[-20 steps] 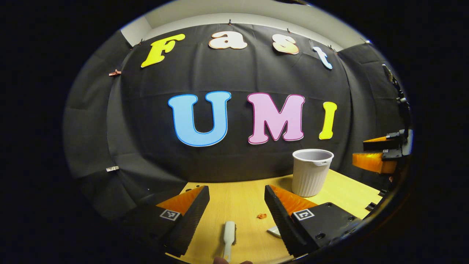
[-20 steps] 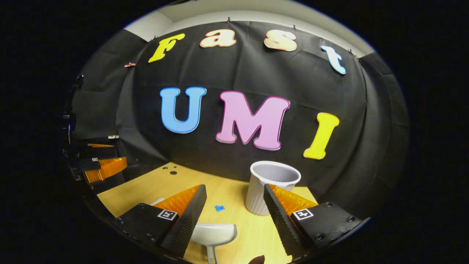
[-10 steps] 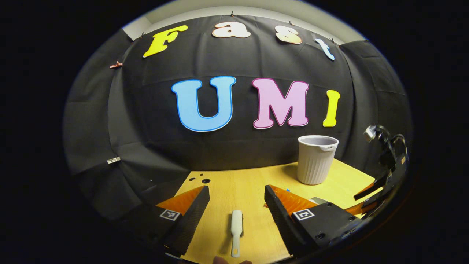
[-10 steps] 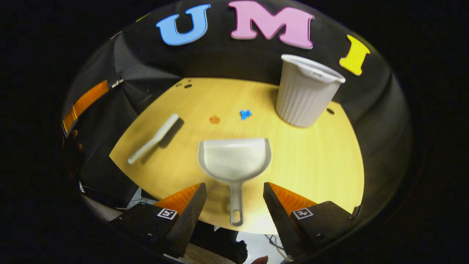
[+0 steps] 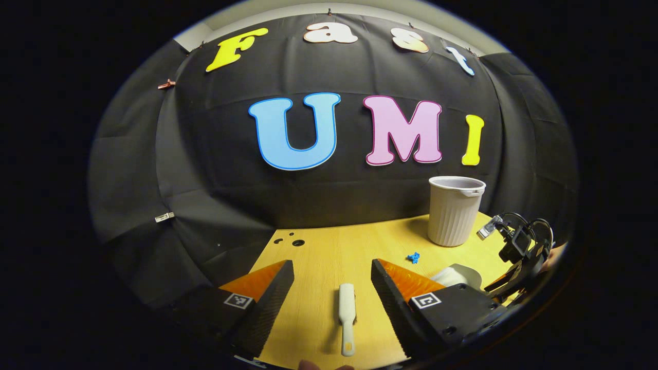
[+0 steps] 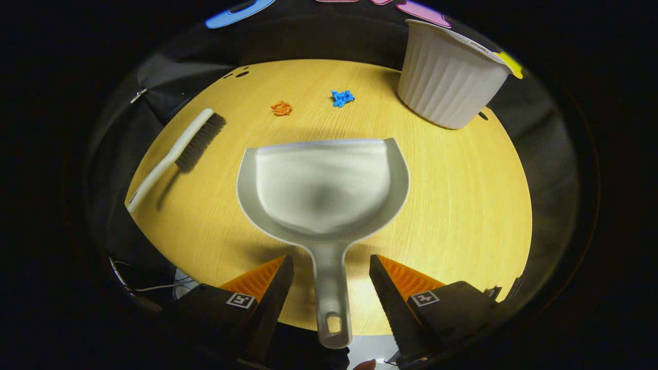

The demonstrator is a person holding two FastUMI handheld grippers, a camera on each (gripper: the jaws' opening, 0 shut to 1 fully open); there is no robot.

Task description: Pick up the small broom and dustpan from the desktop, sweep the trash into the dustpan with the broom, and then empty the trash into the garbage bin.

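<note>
Now your right gripper (image 6: 329,303) has dropped low over the tabletop (image 6: 462,205) and tipped down since a second ago, so the dustpan (image 6: 324,190) has swelled large in the right gripper view, its handle running down to 6 o'clock between jaws that stand wide apart, touching nothing. Your left gripper (image 5: 331,303) has eased forward over the same stretch; the broom (image 5: 347,316) lies flat between its spread jaws, handle end toward you, not yet gripped. In the right gripper view that broom (image 6: 172,154) rests at 9 o'clock of the dustpan, well apart from it. Two scraps of trash, one orange (image 6: 281,108) and one blue (image 6: 342,97), sit beyond the pan's lip at 12 o'clock, with the garbage bin (image 6: 450,82) upright at 1 o'clock. Both tools look lined up for pickup; closing on each handle seems the next step, and sweeping has not begun.
</note>
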